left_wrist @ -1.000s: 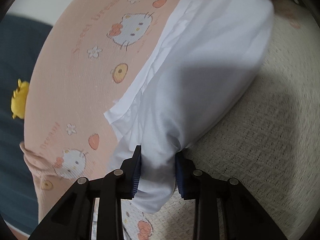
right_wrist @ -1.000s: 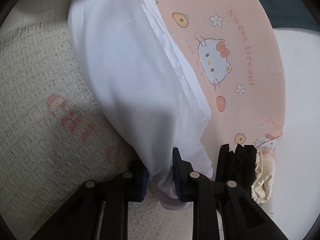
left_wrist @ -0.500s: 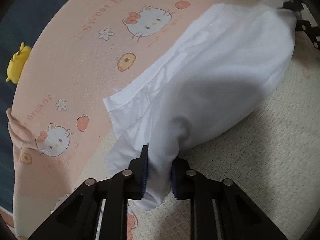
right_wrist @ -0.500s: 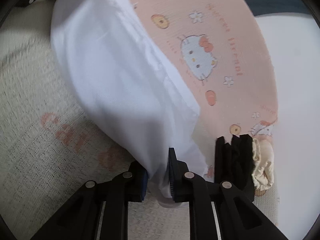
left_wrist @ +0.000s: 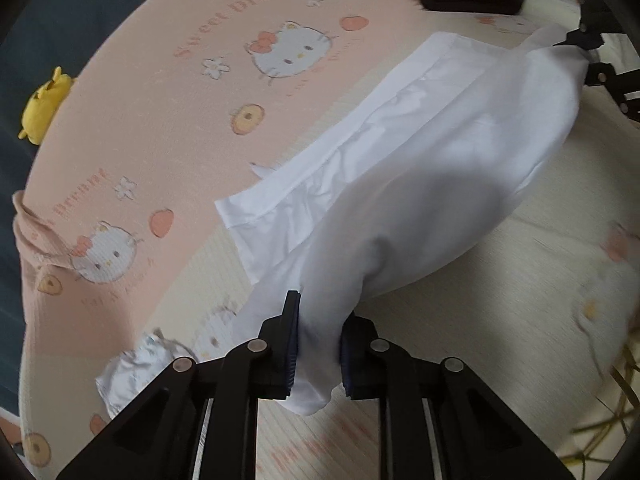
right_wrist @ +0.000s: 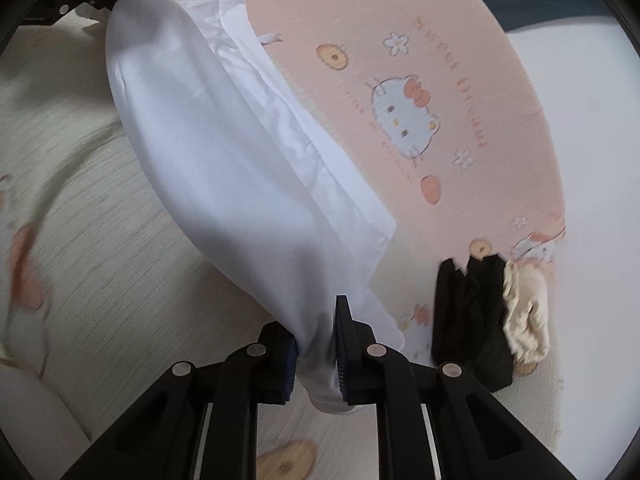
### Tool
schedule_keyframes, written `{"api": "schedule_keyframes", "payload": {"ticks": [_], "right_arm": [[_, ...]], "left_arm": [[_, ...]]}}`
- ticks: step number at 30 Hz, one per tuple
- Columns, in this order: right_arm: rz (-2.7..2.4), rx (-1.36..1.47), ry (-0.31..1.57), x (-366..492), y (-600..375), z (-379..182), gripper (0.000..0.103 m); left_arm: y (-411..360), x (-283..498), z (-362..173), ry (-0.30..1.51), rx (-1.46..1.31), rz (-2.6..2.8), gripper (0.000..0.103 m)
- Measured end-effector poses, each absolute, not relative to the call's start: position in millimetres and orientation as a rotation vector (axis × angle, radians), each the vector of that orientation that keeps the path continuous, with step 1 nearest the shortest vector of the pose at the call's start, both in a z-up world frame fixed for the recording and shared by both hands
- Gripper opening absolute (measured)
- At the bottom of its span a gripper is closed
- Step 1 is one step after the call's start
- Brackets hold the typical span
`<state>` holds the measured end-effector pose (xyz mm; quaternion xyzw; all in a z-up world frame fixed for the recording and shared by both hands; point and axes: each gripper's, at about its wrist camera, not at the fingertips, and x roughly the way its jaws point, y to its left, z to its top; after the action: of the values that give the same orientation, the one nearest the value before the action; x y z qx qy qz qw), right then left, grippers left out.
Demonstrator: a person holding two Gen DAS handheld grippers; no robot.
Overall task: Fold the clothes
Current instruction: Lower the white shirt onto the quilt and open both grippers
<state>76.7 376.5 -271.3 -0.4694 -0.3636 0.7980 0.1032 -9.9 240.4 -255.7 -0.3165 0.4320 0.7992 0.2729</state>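
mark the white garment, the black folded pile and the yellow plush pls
white garment (left_wrist: pixel 460 184): left wrist view, mid-span of the cloth.
black folded pile (right_wrist: pixel 472 320): right wrist view, its dark front face.
yellow plush (left_wrist: pixel 42 110): left wrist view, its body.

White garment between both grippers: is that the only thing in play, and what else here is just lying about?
In play:
white garment
left gripper
right gripper

Lying about:
black folded clothes
cream cloth
yellow plush toy
pink cartoon blanket

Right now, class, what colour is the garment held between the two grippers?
White, plain with no print. The garment shows best in the left wrist view.
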Motion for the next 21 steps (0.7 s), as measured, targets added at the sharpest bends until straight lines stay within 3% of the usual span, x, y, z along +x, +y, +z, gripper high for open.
{"api": "schedule_keyframes", "payload": {"ticks": [9, 16, 19, 21], "right_arm": [[2.419, -1.522, -0.915, 100.0, 378.4, -273.0, 0.013], [2.486, -1.685, -0.644, 84.9, 403.1, -271.3, 0.016], [2.492, -1.759, -0.597, 83.2, 406.8, -270.7, 0.024], [2.497, -1.798, -0.581, 84.2, 407.1, -270.7, 0.037]], "left_arm": [[228.5, -17.5, -256.0, 1.012, -0.979, 2.125, 0.015], [233.4, -41.5, -248.5, 0.910, -1.115, 2.069, 0.016], [235.3, -36.4, -249.8, 0.956, -1.142, 2.016, 0.016], [232.8, -28.3, -249.6, 0.989, -1.115, 2.000, 0.016]]}}
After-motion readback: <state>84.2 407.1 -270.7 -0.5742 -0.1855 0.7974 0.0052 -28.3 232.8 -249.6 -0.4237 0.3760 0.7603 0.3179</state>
